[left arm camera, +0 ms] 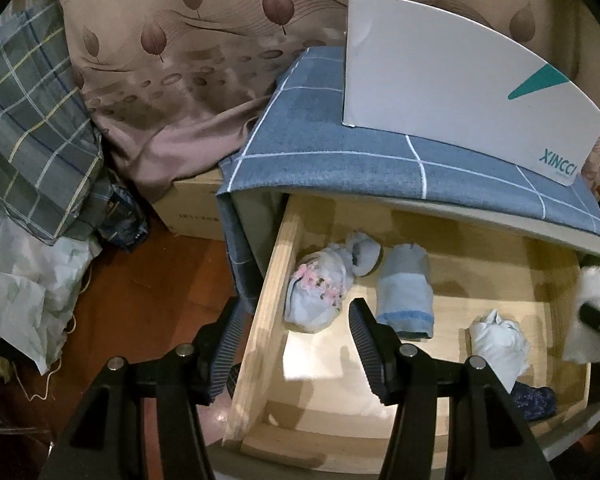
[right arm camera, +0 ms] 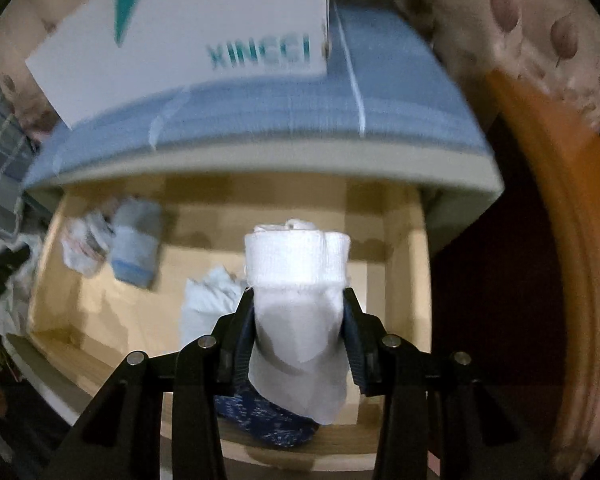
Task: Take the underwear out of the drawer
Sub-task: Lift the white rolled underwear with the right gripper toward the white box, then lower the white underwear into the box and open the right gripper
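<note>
Black right gripper (right arm camera: 298,312) clamps a rolled white underwear bundle (right arm camera: 298,280) above the open pale wooden drawer (left arm camera: 264,320). At nine o'clock, the left gripper (left arm camera: 294,344) hovers with fingers apart, near a floral bundle (left arm camera: 318,294) inside.

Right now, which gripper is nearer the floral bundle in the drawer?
Left. The left gripper hangs open right in front of the floral bundle, while the right gripper is across the drawer, shut on a white roll.

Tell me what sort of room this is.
Probably a bedroom: plaid bedding heaped on the left, a wooden drawer holding rolled garments, and a cloth-covered bedside cabinet.
</note>
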`<action>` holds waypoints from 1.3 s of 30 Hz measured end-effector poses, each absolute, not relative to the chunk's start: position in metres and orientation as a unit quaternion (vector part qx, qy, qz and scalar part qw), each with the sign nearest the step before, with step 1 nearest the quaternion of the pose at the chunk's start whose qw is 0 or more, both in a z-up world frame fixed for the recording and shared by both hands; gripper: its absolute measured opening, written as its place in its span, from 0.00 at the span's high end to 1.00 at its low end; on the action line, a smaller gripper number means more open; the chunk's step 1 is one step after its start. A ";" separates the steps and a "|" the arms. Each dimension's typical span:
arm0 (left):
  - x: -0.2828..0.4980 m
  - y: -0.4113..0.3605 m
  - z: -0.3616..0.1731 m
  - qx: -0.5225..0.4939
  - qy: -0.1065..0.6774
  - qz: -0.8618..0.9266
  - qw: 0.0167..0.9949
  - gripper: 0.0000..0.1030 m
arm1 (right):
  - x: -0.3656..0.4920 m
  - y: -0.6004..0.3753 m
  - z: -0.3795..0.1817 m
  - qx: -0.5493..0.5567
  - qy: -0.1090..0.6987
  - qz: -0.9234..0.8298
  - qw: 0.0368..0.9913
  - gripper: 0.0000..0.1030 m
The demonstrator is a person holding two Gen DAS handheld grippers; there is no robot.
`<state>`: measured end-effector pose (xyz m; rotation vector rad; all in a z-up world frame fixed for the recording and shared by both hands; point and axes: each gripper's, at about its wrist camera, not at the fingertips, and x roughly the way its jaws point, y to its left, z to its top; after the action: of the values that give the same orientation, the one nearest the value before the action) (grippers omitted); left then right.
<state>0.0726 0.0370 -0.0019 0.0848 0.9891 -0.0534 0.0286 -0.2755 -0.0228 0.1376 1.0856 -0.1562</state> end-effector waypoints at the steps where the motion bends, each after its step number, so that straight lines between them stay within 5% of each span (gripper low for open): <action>1: 0.073 0.038 -0.002 0.039 0.475 -0.024 0.879 0.46 | 0.028 -0.274 -0.017 0.068 0.507 -0.075 0.856 0.64; 23: 0.070 0.041 0.003 0.020 0.470 -0.032 0.882 0.46 | 0.129 -0.253 0.171 0.054 0.364 -0.047 0.929 0.64; 39: 0.074 0.048 0.000 -0.013 0.481 -0.038 0.876 0.46 | 0.232 -0.256 0.123 0.044 0.437 -0.072 0.895 0.63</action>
<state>0.0745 0.0482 -0.0002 -0.0269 1.0029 -0.0799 0.2323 -0.2557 0.1228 0.0909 0.9063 -0.1487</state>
